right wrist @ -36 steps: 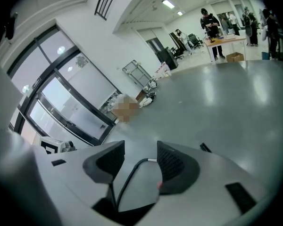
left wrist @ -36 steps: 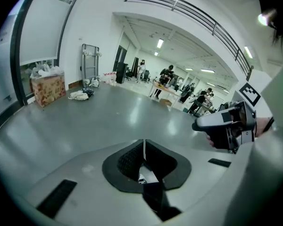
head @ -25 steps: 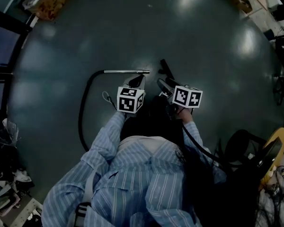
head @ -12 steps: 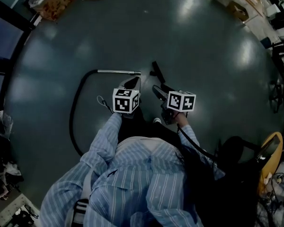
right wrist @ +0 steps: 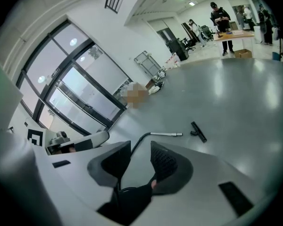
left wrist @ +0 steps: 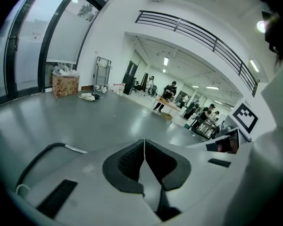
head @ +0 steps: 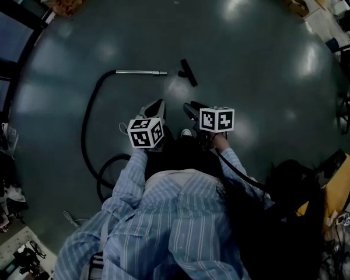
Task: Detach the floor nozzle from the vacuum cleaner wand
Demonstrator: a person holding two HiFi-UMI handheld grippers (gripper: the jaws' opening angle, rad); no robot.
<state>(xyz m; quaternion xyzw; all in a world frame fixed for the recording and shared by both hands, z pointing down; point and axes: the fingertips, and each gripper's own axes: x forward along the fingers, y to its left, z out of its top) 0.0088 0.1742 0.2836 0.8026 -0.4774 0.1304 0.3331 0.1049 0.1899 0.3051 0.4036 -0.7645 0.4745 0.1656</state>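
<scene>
Floor nozzle [head: 188,72]: on the floor [head: 239,51], just off the wand [head: 141,72] tip, detached.
Left gripper [left wrist: 144,149]: jaws together, empty.
Right gripper [right wrist: 140,154]: jaws just closing, half apart, empty.

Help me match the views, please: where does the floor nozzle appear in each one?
Head view: floor nozzle above centre, just right of the silver wand, a gap between them.
Left gripper view: not in it.
Right gripper view: floor nozzle right of centre, likewise just right of the silver wand.
Shared landmark: the silver wand, which also shows at lower left in the left gripper view.
</scene>
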